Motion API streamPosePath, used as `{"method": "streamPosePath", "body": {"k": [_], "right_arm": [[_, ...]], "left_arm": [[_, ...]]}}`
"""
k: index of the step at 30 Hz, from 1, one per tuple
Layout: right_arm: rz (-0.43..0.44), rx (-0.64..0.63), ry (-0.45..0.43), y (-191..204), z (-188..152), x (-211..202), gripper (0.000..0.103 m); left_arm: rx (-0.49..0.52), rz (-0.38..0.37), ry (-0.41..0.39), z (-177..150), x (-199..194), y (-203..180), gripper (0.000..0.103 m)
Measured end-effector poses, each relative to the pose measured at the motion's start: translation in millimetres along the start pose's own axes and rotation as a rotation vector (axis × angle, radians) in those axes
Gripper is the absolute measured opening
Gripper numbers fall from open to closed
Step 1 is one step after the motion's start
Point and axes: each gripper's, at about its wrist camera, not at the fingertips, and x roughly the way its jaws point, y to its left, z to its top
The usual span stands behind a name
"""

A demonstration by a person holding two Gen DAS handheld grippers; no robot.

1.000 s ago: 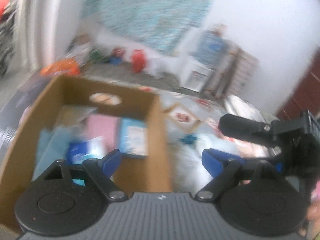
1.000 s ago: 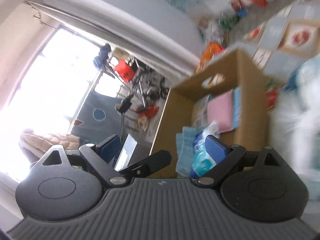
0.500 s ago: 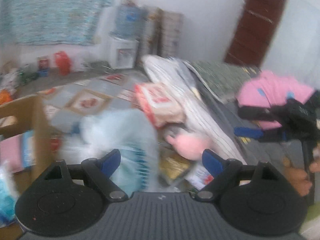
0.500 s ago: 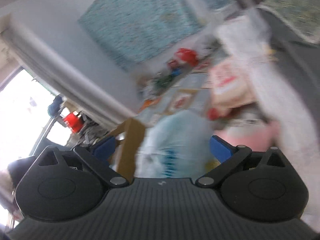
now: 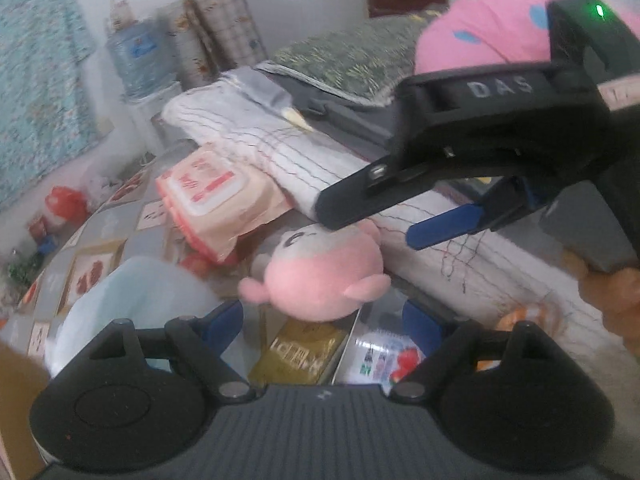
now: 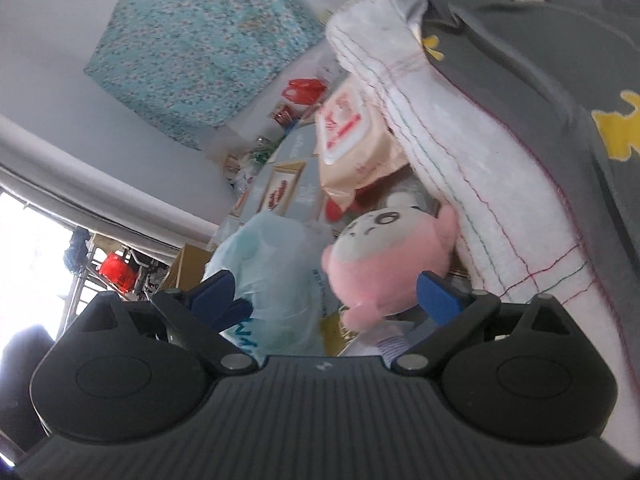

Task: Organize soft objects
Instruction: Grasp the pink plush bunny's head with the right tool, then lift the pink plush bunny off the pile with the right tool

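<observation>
Left view: left gripper [image 5: 322,322] open, empty, aimed at pink plush [image 5: 324,276] on floor pile beside white quilt [image 5: 280,148]. Right gripper [image 5: 404,220] hovers above plush, jaws apart.

Right view: right gripper [image 6: 325,294] just narrowed slightly, nothing clamped; plush [image 6: 384,264] just ahead, blue bag [image 6: 276,276] crowding left. Advise: centre on plush body, avoid bag, squeeze gently.

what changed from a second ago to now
Both grippers swung away from the cardboard box to the pile beside the striped mattress. The left gripper and right gripper now face the pink plush. The right jaws have just been closing slightly, empty. Both stayed open; nothing grasped.
</observation>
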Motion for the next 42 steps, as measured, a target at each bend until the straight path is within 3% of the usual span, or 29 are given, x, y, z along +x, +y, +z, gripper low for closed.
{"method": "streamPosePath", "body": {"k": [4, 9, 12, 16, 21, 33, 42], "right_arm": [[-0.014, 0.03, 0.01, -8, 7, 11, 0.093], [-0.018, 0.06, 0.027, -16, 11, 26, 0.091], [-0.025, 0.069, 0.033, -18, 12, 32, 0.091], [-0.045, 0.068, 0.027, -19, 15, 42, 0.091], [-0.051, 0.043, 0.011, -19, 15, 44, 0.081], [0.035, -0.009, -0.052, 16, 5, 2, 0.078], [0.129, -0.1, -0.064, 63, -42, -37, 0.079]], "left_arm": [[0.036, 0.007, 0.043, 9, 28, -4, 0.088], [-0.001, -0.006, 0.107, 15, 58, 3, 0.088], [-0.034, -0.017, 0.136, 15, 70, 8, 0.081], [-0.069, -0.026, 0.118, 14, 74, 15, 0.075], [-0.082, -0.014, 0.093, 15, 71, 18, 0.071], [-0.102, 0.031, -0.037, 19, 3, 11, 0.069], [-0.113, 0.101, -0.165, -15, -78, -3, 0.068]]}}
